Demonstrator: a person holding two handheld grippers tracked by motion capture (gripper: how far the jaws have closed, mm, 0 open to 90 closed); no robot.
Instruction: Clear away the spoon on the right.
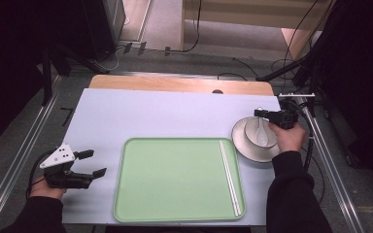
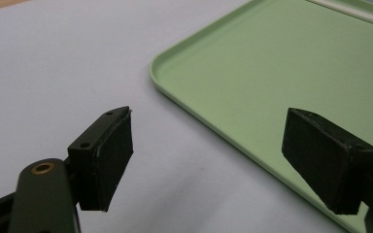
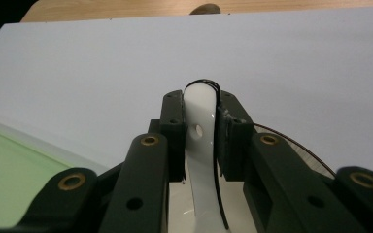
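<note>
Right gripper view: white glossy spoon [image 3: 200, 127]

My tray [image 1: 175, 179] sits mid-tabletop [image 1: 126, 116], chopsticks [image 1: 229, 177] along its right edge; bowl [image 1: 252, 143] with spoon [image 1: 261, 131] lies right.

A pale lavender-white worktop [image 1: 126, 111] is lying over a light wooden board [image 1: 175, 84]. Grey carpeted floor [image 1: 213, 60] is stretching beyond, black cables [image 1: 233, 73] are trailing across it, and a pale wooden furniture piece [image 1: 252, 14] is standing behind.
</note>
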